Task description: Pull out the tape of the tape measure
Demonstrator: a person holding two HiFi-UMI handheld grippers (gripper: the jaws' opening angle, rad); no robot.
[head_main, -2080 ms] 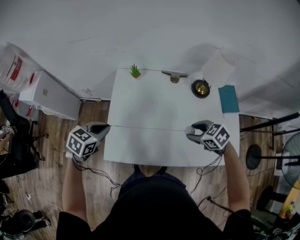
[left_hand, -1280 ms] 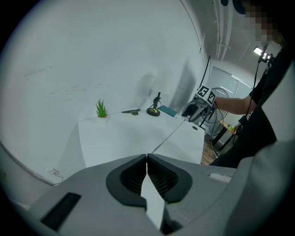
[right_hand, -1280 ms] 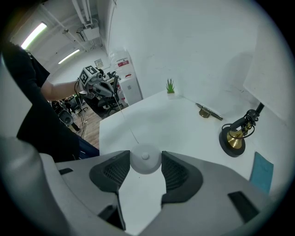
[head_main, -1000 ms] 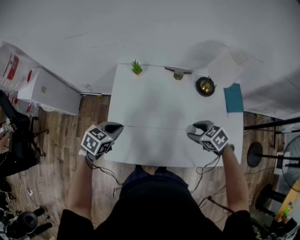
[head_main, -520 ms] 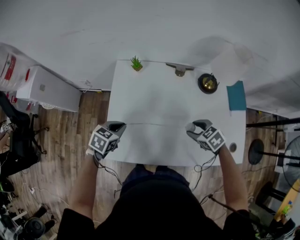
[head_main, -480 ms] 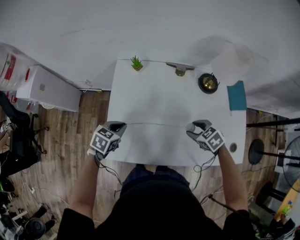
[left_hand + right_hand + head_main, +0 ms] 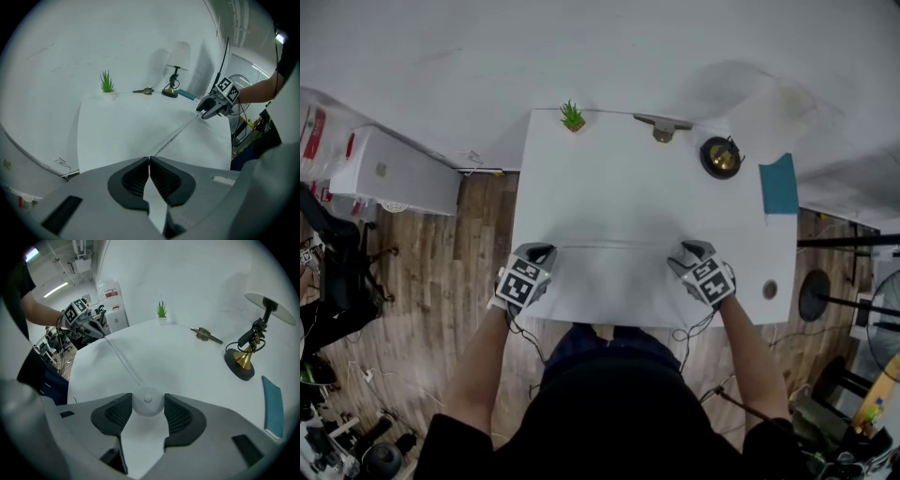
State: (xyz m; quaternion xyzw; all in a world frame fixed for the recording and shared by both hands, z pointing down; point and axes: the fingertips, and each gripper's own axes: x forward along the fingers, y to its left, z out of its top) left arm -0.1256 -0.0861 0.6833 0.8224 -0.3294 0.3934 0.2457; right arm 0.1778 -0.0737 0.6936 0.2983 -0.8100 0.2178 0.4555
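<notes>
A white round tape measure case point(image 7: 147, 404) sits between the jaws of my right gripper point(image 7: 147, 408), which is shut on it near the table's front right point(image 7: 684, 253). Its thin white tape point(image 7: 609, 248) stretches straight across the white table point(image 7: 619, 178) to my left gripper point(image 7: 542, 251). In the left gripper view, the left gripper point(image 7: 149, 161) is shut on the tape's end, and the tape point(image 7: 176, 136) runs away to the right gripper point(image 7: 208, 111). The right gripper view shows the tape point(image 7: 122, 359) leading to the left gripper point(image 7: 96, 329).
Along the table's far edge stand a small green plant point(image 7: 572, 116), a metal fitting point(image 7: 664, 127) and a brass-footed lamp point(image 7: 720, 157). A teal book point(image 7: 779, 185) lies at the right edge. A white box point(image 7: 389, 173) stands on the wooden floor at left.
Both grippers have sunk toward the table and look smaller and closer together in the head view. The tape stays stretched between them.
</notes>
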